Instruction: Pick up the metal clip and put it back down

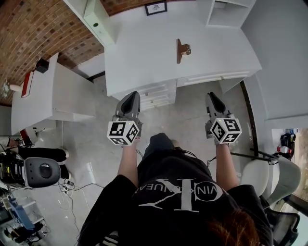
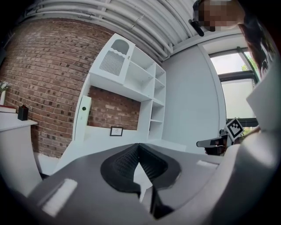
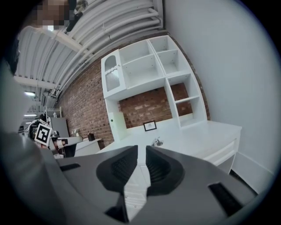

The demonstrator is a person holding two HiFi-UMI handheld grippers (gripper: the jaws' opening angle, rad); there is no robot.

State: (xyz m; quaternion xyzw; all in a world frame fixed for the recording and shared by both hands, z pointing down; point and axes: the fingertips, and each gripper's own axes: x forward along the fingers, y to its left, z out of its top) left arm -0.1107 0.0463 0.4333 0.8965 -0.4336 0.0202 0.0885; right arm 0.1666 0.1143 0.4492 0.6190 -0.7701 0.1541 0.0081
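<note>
Your left gripper and right gripper are both closed on nothing, held near of the white desk. On it lies the metal clip, a picture frame beyond, a shelf unit far right.

Smooth white desk, metal clip

Black T-shirt with white print, grey left claw and right claw, black-and-white marker cubes
</note>
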